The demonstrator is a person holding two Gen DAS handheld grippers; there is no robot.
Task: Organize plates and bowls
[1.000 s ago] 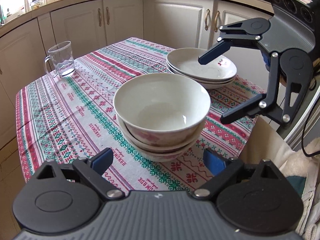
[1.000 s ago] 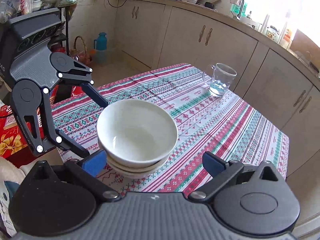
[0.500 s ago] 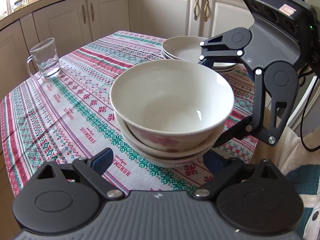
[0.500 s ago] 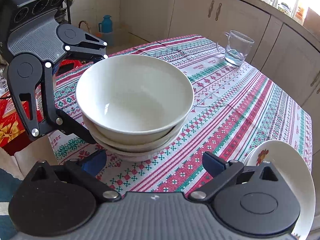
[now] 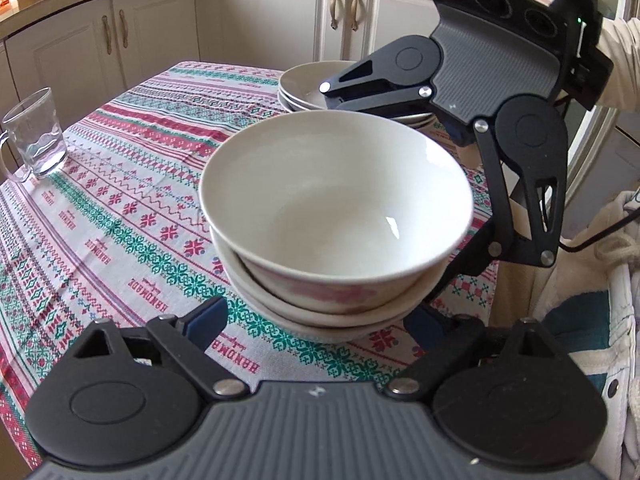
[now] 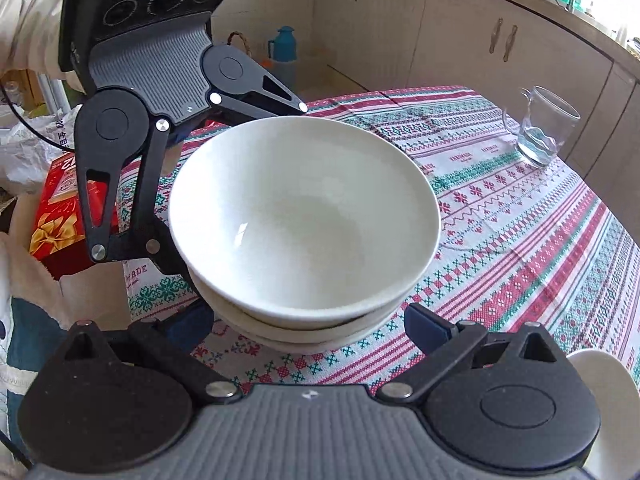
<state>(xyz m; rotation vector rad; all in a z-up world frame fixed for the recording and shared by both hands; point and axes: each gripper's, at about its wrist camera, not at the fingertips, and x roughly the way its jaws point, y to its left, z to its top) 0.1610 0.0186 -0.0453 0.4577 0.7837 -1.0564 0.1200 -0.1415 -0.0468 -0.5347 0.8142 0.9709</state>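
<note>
Since a second ago both claws have dropped in around the stack of bowls [image 5: 336,220], which then sat well ahead of them and now fills the space between each pair of fingers. The left gripper [image 5: 316,320] has its jaws closing, the bowls between its blue pads, though no pad visibly presses on the porcelain yet; the right gripper [image 6: 308,326] straddles the same stack from the opposite side with jaws spread wide and also not touching as far as I can tell. This looks like a two-handed lift about to begin, probably to carry the bowls toward the stack of plates [image 5: 304,88] beyond the right claw. A glass mug [image 5: 34,134] stands far off to the left claw's left. The tablecloth [image 5: 120,208] carries the woven word "HANDMADE" repeated along its bands; printing on the red box [image 6: 60,200] is too small to read.
</note>
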